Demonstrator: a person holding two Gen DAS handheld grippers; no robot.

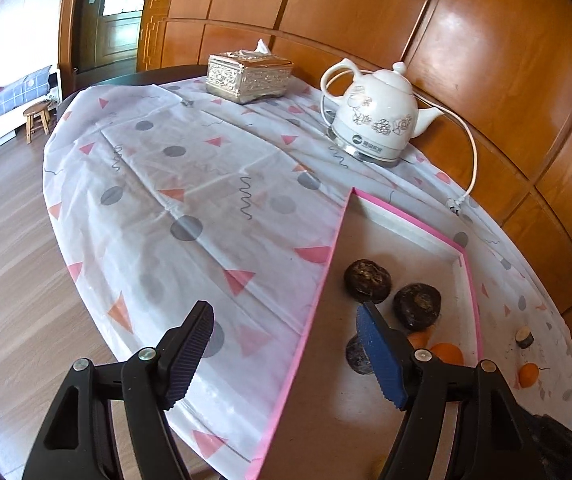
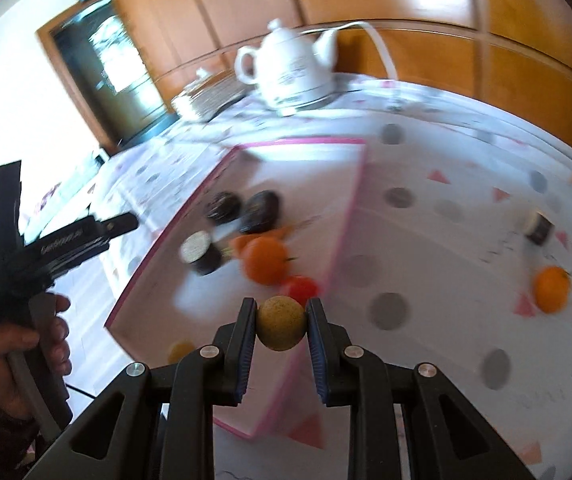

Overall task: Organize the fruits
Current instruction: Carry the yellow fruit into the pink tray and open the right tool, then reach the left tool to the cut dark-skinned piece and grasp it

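Right tool [image 2: 281, 322]: clamped on a yellow-brown round fruit [image 2: 281, 327], held above the near right rim of the tray.
Worktop [image 1: 174, 184]: covered by a patterned cloth.
Tray [image 1: 328, 280]: pink-edged, holding two dark fruits [image 1: 367, 281], an orange [image 2: 265, 260] and a red fruit [image 2: 301, 287].
Kettle [image 1: 374, 124]: white, at far edge.
Left tool [image 1: 286, 356]: jaws apart, empty, over the tray's left rim.
Loose orange [image 2: 552, 289]: on cloth, right of tray.

Left wrist view sits low over the table's near edge, facing across the pink-rimmed box [image 1: 471, 276] toward the kettle [image 1: 378, 120] and wood wall. Right wrist view looks down from higher, blurred. Both share box [image 2: 350, 208], kettle [image 2: 290, 68], tablecloth [image 1: 174, 200].
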